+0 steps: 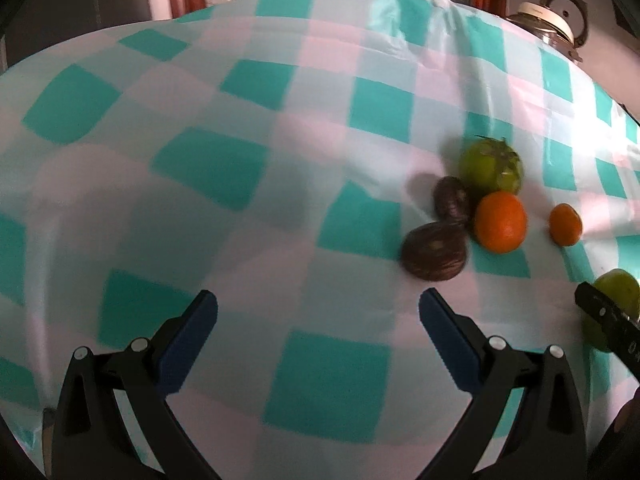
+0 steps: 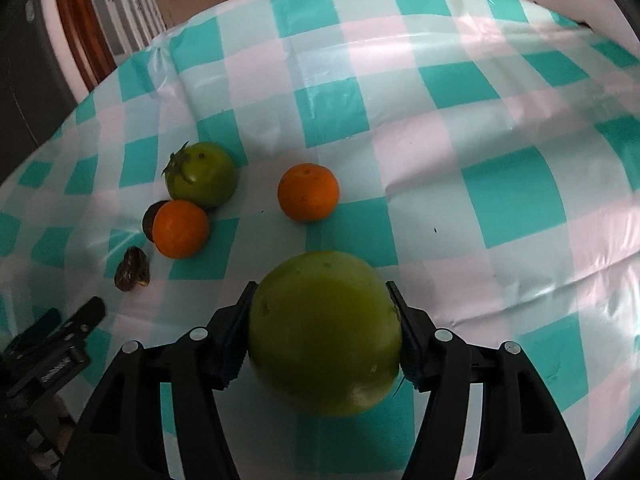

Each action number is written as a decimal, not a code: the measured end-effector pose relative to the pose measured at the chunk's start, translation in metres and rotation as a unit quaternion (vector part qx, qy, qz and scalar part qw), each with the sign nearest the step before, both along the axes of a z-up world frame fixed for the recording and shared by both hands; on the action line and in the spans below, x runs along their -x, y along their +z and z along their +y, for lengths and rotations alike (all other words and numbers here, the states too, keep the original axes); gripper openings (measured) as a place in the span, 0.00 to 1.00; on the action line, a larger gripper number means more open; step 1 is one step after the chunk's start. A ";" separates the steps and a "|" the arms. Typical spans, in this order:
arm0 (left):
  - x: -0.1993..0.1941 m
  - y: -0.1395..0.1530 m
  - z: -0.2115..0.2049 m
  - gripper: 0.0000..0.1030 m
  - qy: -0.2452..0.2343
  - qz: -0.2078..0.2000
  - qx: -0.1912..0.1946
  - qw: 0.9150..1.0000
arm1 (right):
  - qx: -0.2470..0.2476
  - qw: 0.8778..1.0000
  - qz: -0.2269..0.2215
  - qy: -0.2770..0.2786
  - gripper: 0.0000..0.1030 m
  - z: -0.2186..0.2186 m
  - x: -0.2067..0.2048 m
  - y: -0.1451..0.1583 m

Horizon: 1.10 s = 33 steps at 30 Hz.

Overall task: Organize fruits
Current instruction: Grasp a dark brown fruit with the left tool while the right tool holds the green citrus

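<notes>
**Right tongs gripping a green tomato over checked cloth**

Teal, pink and white checked tablecloth (image 2: 472, 128) is covering the table under both tongs. Right gripper (image 2: 322, 312) is clamping a large green tomato (image 2: 324, 336), its pads pressing both sides of the fruit. Ahead of these tongs an orange (image 2: 308, 192) is sitting alone; further left, a stemmed green tomato (image 2: 202, 179) is touching a second orange (image 2: 181, 229), with two dark brown fruits (image 2: 133, 269) just beside them. Left gripper (image 1: 318, 306) is hanging wide open, holding nothing, blue pads well apart above the cloth; the cluster is lying ahead to its right. A kettle (image 1: 554, 20) is standing beyond the table's far edge.
</notes>
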<state>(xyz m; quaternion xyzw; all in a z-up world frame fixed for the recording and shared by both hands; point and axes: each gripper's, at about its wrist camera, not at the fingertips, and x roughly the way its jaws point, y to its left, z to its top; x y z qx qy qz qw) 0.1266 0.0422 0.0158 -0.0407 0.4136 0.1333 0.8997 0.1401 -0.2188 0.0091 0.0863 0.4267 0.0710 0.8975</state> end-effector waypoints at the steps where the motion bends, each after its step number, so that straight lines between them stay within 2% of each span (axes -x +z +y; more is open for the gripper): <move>1: -0.005 0.000 -0.005 0.98 -0.007 0.001 -0.002 1.000 | -0.003 1.000 0.000 0.000 0.59 0.000 0.000 0.000; 5: -0.022 -0.001 -0.019 0.97 -0.024 0.000 -0.011 1.000 | -0.010 1.000 0.000 0.001 0.59 -0.002 0.000 0.000; 9: -0.036 -0.006 -0.028 0.85 -0.054 0.017 0.001 0.998 | -0.011 1.000 -0.001 0.001 0.59 -0.002 -0.001 -0.001; 16: -0.052 -0.010 -0.029 0.84 -0.080 0.028 0.060 0.995 | -0.008 1.000 0.000 0.001 0.59 -0.001 -0.002 0.000; 17: -0.055 -0.009 -0.029 0.80 -0.080 0.026 0.059 0.995 | -0.009 1.000 0.000 0.001 0.59 -0.001 -0.002 0.000; 18: -0.058 -0.009 -0.030 0.72 -0.081 0.027 0.054 0.995 | -0.009 1.000 0.000 0.001 0.59 -0.001 -0.002 0.000; 21: -0.053 -0.008 -0.041 0.51 -0.089 0.025 0.015 0.996 | -0.008 1.000 0.000 0.001 0.59 -0.001 -0.002 0.001; 22: -0.052 -0.007 -0.044 0.47 -0.093 0.024 0.014 0.995 | -0.005 1.000 0.000 0.002 0.59 0.000 -0.002 0.001; 23: -0.048 -0.006 -0.046 0.39 -0.095 0.022 0.012 0.995 | -0.004 1.000 0.000 0.001 0.59 0.000 -0.002 0.000; 29: -0.021 -0.005 -0.042 0.39 -0.099 0.018 0.018 0.995 | 0.015 1.000 -0.004 0.004 0.59 0.006 -0.002 0.001; 31: -0.006 -0.003 -0.038 0.38 -0.098 0.010 0.026 0.995 | 0.040 0.999 -0.016 -0.002 0.59 0.011 0.002 0.005; 33: 0.005 -0.002 -0.032 0.38 -0.099 0.007 0.032 0.995 | 0.091 0.995 -0.049 0.001 0.59 0.026 0.014 0.015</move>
